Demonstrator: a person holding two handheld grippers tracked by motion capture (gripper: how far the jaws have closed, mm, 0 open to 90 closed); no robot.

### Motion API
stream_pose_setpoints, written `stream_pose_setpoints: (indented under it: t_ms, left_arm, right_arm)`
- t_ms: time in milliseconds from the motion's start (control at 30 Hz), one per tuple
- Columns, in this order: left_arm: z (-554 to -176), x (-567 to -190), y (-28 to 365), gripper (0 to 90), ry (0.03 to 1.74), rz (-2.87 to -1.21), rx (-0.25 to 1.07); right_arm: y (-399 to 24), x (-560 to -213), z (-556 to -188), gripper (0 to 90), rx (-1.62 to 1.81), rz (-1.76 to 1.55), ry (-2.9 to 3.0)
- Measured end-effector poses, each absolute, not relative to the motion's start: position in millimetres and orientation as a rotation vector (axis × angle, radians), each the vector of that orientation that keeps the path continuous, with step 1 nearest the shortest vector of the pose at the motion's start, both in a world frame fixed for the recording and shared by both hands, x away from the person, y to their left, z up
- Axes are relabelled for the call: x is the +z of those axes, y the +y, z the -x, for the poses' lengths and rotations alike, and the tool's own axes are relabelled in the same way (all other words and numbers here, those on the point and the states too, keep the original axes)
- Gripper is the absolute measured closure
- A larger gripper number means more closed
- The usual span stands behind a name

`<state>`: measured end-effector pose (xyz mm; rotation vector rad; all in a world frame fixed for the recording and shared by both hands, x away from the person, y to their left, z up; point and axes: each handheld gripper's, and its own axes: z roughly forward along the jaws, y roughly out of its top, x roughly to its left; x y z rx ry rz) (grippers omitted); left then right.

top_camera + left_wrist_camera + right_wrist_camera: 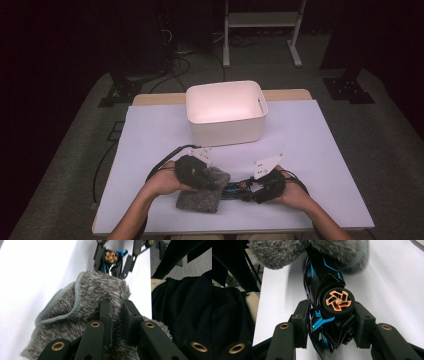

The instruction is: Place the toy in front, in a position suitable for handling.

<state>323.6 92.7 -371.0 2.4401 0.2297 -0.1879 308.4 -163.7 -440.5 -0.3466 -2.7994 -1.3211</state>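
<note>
Right now, as I read it:
Step in hand: wiping the toy car (325, 302) with the grey fleece cloth (100, 292); I judge the rub is under way at one end of the car, not finished
Left gripper (116, 312): my jaws are all but closed, pinching a fold of the cloth between the pads; the cloth bulges up past the jaw tips toward 12 o'clock in the left gripper view
Right gripper (329, 322): my jaws stand part open, clamped on the sides of the car's near end, with the bronze-spoked wheel (338, 300) sitting just above the grip
Car's place: on the white table cover (310, 150) at about 6 o'clock from the white bin (226, 112), well apart from it; the car lies on its side, running from my right jaws toward 12 o'clock in the right gripper view, where its far end goes under the cloth
Cloth's place: at 9 o'clock from the car in the high view, partly on the cover, its upper part draped over the car's far end
Next move: I think it calls for drawing the cloth along the body toward my right jaws while they hold firm
Risk: a hard pull could twist the car out of the grip
</note>
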Motion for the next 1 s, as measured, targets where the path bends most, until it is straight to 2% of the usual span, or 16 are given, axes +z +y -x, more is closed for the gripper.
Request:
stream_pose_setpoints:
  t_ms: [133,267,467,667,1000]
  left_arm:
    - [-326,-368,76,80.0,0.185,-2.449,-0.182]
    - [-327,-372,42,80.0,0.112,-2.481,-0.207]
    - [-327,-372,22,80.0,0.054,-2.496,-0.207]
    - [-325,-371,36,79.9,0.086,-2.498,-0.192]
    - [-319,-367,95,79.3,0.205,-2.503,-0.128]
  right_arm:
    - [-163,-440,-306,53.5,-1.328,0.357,-2.803]
    - [-163,-441,-305,53.5,-1.347,0.374,-2.794]
    - [-164,-442,-304,53.4,-1.359,0.385,-2.784]
    - [-165,-443,-305,53.4,-1.367,0.387,-2.779]
    - [-164,-443,-304,53.4,-1.365,0.381,-2.789]
